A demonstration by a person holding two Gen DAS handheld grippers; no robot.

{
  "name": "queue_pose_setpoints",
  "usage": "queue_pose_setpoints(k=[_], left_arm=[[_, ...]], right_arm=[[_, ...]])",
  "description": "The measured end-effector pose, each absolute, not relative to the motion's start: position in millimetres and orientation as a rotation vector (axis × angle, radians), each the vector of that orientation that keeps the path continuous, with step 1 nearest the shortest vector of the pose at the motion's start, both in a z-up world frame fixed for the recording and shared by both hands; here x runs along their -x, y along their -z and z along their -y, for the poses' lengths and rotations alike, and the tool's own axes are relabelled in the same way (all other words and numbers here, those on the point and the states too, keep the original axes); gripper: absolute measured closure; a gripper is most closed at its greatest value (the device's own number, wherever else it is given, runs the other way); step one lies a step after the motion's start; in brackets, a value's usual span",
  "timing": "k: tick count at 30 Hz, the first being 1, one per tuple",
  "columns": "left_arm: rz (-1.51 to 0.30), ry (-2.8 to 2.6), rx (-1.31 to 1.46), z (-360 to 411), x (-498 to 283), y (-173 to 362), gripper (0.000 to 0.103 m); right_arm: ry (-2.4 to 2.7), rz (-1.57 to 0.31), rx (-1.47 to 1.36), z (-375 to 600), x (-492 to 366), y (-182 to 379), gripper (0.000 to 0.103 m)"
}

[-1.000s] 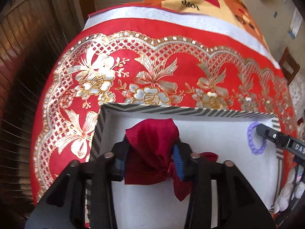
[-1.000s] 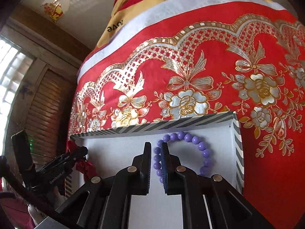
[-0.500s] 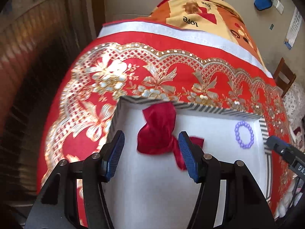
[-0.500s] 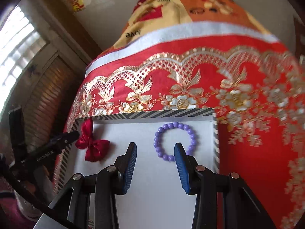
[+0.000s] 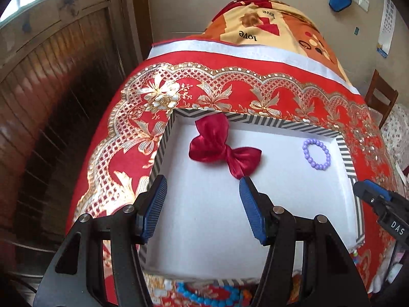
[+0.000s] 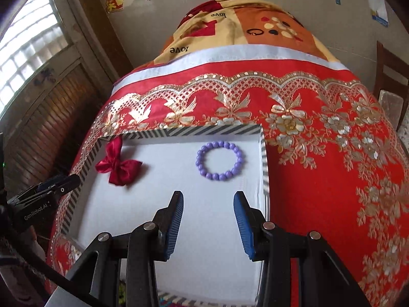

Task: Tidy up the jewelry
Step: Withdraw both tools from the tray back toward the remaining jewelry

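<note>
I see my left tool (image 5: 202, 188) with its blue pads spread wide apart, and nothing is between them. It hangs above the near part of the white tray (image 5: 217, 225), which has a rim with black and white stripes. The red bow (image 5: 222, 148) lies inside the tray near the far left corner; one of its loops leans up against the far rim. My right tool (image 6: 208, 200) also has its two pads spread apart and it holds nothing. It is over the right half of the same tray (image 6: 204, 230). The purple bead bracelet (image 6: 219, 160) lies flat on the white bottom, near the far right corner, just ahead of the right tool and not touching it. The bow (image 6: 118, 164) and the bracelet (image 5: 316, 154) are well apart from each other. The tray rests on a red cloth with gold flowers (image 6: 319, 153). In the left view, at the near edge outside the tray, I can see some blue beads (image 5: 204, 298), but the tool body partly hides them
</note>
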State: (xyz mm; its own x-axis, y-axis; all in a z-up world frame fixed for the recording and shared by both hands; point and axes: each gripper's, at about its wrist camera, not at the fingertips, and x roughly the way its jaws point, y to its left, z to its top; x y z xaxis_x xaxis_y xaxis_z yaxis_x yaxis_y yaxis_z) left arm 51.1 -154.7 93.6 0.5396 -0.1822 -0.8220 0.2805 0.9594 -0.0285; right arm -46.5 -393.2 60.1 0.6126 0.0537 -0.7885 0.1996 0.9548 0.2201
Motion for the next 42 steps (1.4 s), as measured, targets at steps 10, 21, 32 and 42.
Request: queue_pose_setpoints(k=[10, 21, 32, 42], left_arm=[[-0.943, 0.275, -0.110, 153, -6, -98, 0.044], [-0.931, 0.271, -0.104, 153, 39, -102, 0.044], [-0.930, 0.280, -0.114, 161, 92, -106, 0.044], [-0.937, 0.295, -0.110, 173, 131, -107, 0.044]], right_arm=[[0.083, -0.899, -0.310, 385, 88, -65, 0.060], [0.072, -0.892, -0.311, 377, 129, -68, 0.060], [0.068, -0.906, -0.309, 381, 178, -69, 0.059], [0.072, -0.920, -0.291, 391, 219, -72, 0.058]])
